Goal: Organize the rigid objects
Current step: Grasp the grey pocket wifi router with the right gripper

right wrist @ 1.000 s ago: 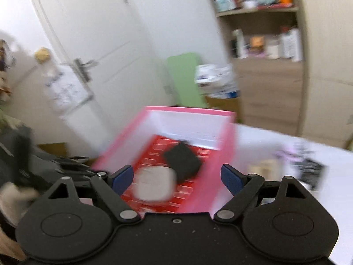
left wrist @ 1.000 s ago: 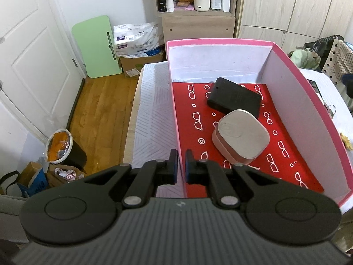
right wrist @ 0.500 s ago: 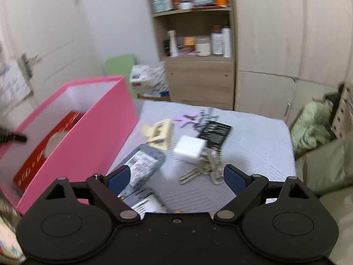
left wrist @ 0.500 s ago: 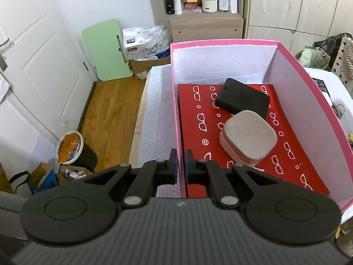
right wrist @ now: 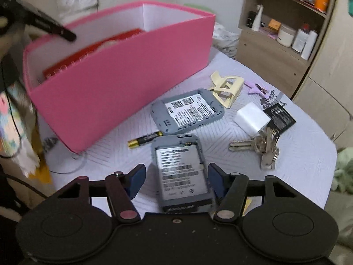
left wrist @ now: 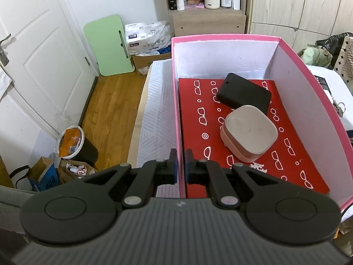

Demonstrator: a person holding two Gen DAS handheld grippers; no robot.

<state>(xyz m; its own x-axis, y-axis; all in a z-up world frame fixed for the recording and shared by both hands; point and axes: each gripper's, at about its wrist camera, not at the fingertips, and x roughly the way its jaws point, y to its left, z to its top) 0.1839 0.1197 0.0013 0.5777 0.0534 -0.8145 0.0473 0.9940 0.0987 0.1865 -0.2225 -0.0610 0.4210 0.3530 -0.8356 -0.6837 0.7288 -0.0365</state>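
Right gripper (right wrist: 176, 182) now lower, closing fingers (right wrist: 137, 180) astride grey device (right wrist: 183, 174).

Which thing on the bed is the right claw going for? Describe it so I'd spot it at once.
Start at the pink box on the white cover. In front of it lie two grey devices with barcode labels; the target is the nearer grey device, just past the battery. It alone sits between the fingers of the closing right claw, which are not yet touching it.

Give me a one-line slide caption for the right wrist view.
Right tool closing around a grey device on the bed, pink box behind.
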